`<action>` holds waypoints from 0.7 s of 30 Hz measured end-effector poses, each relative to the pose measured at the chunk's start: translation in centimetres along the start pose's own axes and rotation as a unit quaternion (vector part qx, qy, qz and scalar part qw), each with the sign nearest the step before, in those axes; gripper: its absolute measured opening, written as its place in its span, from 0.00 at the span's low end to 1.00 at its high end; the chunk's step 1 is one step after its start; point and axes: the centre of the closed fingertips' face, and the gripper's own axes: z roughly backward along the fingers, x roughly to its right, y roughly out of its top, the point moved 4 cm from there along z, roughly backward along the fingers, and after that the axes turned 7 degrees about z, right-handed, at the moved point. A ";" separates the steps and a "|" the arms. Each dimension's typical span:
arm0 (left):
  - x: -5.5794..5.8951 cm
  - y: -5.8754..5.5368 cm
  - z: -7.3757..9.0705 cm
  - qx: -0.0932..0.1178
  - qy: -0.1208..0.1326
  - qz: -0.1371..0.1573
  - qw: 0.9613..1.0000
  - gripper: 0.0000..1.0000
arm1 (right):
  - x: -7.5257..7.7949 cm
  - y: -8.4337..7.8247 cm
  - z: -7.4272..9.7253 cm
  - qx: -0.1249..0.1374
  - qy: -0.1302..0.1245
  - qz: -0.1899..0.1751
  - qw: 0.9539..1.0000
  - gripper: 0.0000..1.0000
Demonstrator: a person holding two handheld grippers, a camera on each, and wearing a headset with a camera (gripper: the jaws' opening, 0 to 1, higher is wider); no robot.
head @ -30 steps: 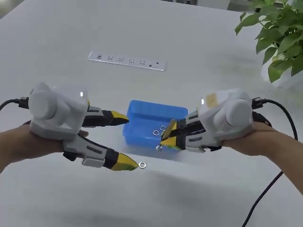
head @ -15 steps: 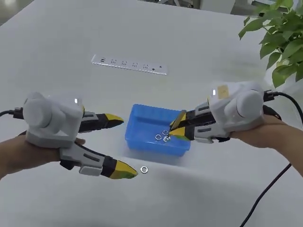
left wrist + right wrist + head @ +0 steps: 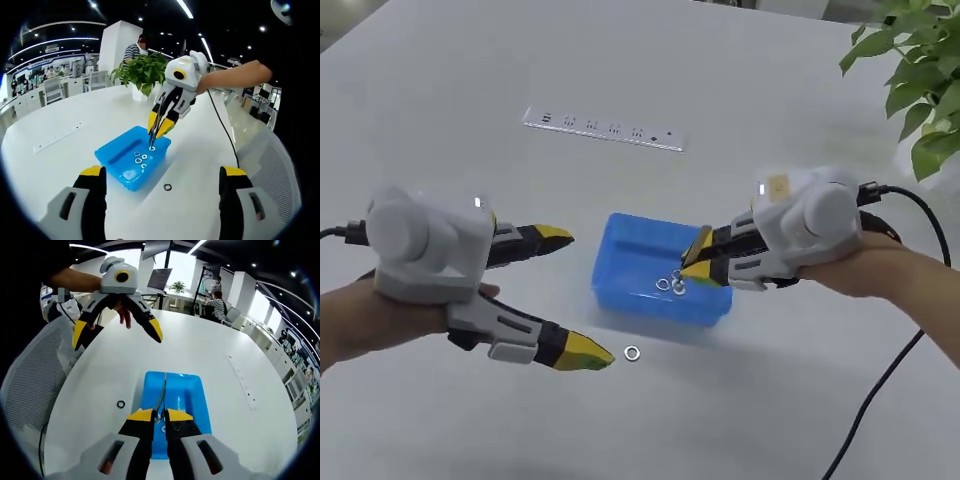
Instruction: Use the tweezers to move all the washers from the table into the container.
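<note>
My right gripper [image 3: 698, 262] is shut on thin metal tweezers [image 3: 161, 392], whose tips reach down over the blue container [image 3: 650, 308]. A small washer [image 3: 151, 148] sits at the tweezers' tips, just above the container floor. Several washers [image 3: 140, 159] lie inside the container [image 3: 125, 180]. One washer [image 3: 633, 353] rests on the white table just in front of it, also seen in the left gripper view as the washer [image 3: 167, 187] and in the right gripper view as the washer [image 3: 121, 404]. My left gripper [image 3: 575, 297] hovers wide open to the left, its lower fingertip beside that loose washer.
A white power strip [image 3: 605, 128] lies further back on the table. A potted plant [image 3: 920, 60] stands at the far right corner. A black cable [image 3: 880, 390] trails from the right gripper across the table's right side.
The right gripper has carried the tweezers and a washer from the container's front edge to over its inside. The left gripper stayed open and hardly moved.
</note>
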 end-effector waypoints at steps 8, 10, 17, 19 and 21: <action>-0.3 0.3 -0.3 -0.001 0.002 -0.003 1.000 0.99 | 0.1 -1.1 -0.9 -0.008 0.006 -0.004 1.000 0.09; -0.5 0.6 -0.5 0.000 0.002 -0.003 1.000 0.99 | 0.1 -1.2 -1.2 -0.009 0.008 -0.005 1.000 0.09; -1.0 1.9 -1.3 0.005 -0.003 -0.018 1.000 0.88 | 0.1 -1.9 -2.1 -0.016 0.017 -0.003 1.000 0.09; -1.2 2.1 -1.5 0.002 -0.008 -0.025 1.000 0.83 | 0.1 -2.2 -2.4 -0.017 0.020 -0.003 1.000 0.09; -1.3 2.4 -1.8 0.000 -0.014 -0.030 0.999 0.80 | 0.1 -2.3 -2.6 -0.018 0.022 -0.003 1.000 0.09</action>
